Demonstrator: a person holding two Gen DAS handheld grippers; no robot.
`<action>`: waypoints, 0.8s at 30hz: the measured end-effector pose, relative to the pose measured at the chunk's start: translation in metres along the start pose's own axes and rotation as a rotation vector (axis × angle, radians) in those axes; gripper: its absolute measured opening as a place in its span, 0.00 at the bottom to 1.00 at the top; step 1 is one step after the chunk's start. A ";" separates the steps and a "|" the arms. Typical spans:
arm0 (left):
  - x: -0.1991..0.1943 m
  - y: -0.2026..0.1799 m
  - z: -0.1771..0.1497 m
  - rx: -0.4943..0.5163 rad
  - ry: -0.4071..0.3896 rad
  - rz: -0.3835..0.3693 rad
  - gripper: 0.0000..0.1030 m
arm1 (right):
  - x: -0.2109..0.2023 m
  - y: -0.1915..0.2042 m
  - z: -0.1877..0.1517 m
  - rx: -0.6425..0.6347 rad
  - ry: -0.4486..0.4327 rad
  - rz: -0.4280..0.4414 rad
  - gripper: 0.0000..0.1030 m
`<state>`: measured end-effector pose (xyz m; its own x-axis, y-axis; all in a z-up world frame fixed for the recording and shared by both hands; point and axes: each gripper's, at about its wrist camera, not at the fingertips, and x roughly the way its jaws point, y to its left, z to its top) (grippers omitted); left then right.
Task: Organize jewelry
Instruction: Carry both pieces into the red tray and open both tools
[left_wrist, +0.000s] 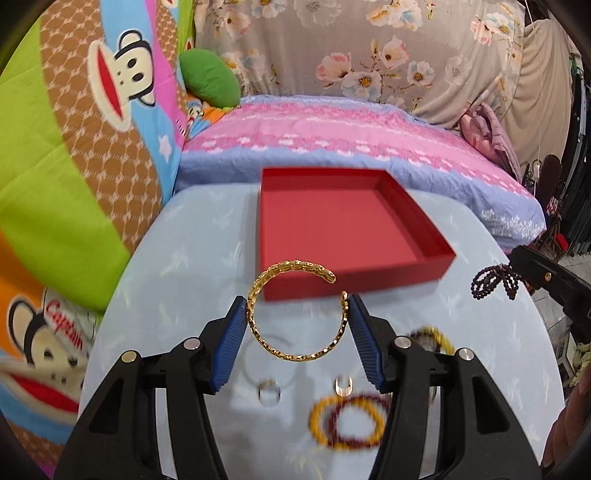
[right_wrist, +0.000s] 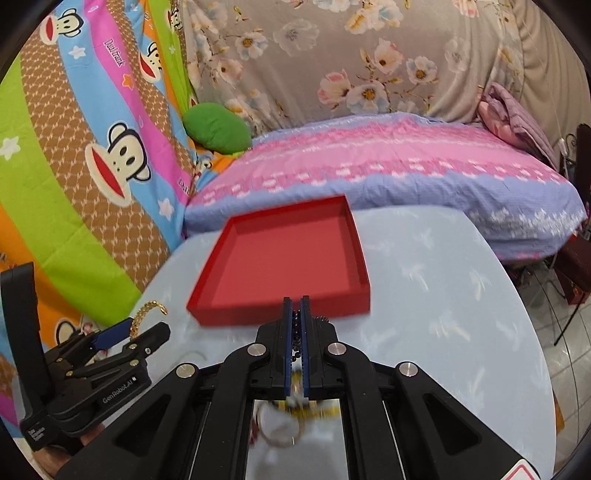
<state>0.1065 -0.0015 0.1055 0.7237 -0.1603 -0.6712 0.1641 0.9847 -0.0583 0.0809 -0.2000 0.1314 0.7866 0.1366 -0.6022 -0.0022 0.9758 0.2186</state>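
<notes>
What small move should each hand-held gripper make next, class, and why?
Probably carry both forward over the red box and release. The left hand-held gripper holds the gold bangle, the right hand-held gripper pinches the dark beaded bracelet, and the box sits empty ahead.

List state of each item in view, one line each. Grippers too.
left gripper: shut on gold cuff, lifted off the table.
gold cuff: held across its width, gap at upper right.
right gripper: shut on dark bead bracelet.
dark bead bracelet: pinched, loops hanging free.
red box: open, empty, on the table.
yellow and maroon bead bracelet: lying on table, blurred.
</notes>
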 end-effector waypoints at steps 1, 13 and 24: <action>0.007 0.000 0.012 0.002 -0.008 -0.002 0.52 | 0.009 0.001 0.012 -0.003 -0.006 0.006 0.04; 0.127 -0.004 0.122 0.045 0.026 0.004 0.52 | 0.158 -0.006 0.116 0.035 0.082 0.056 0.04; 0.218 -0.009 0.148 0.058 0.120 0.008 0.52 | 0.252 -0.020 0.125 0.032 0.197 0.013 0.04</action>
<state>0.3622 -0.0559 0.0689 0.6402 -0.1394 -0.7555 0.1993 0.9799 -0.0119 0.3567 -0.2063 0.0713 0.6508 0.1825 -0.7370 0.0109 0.9683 0.2494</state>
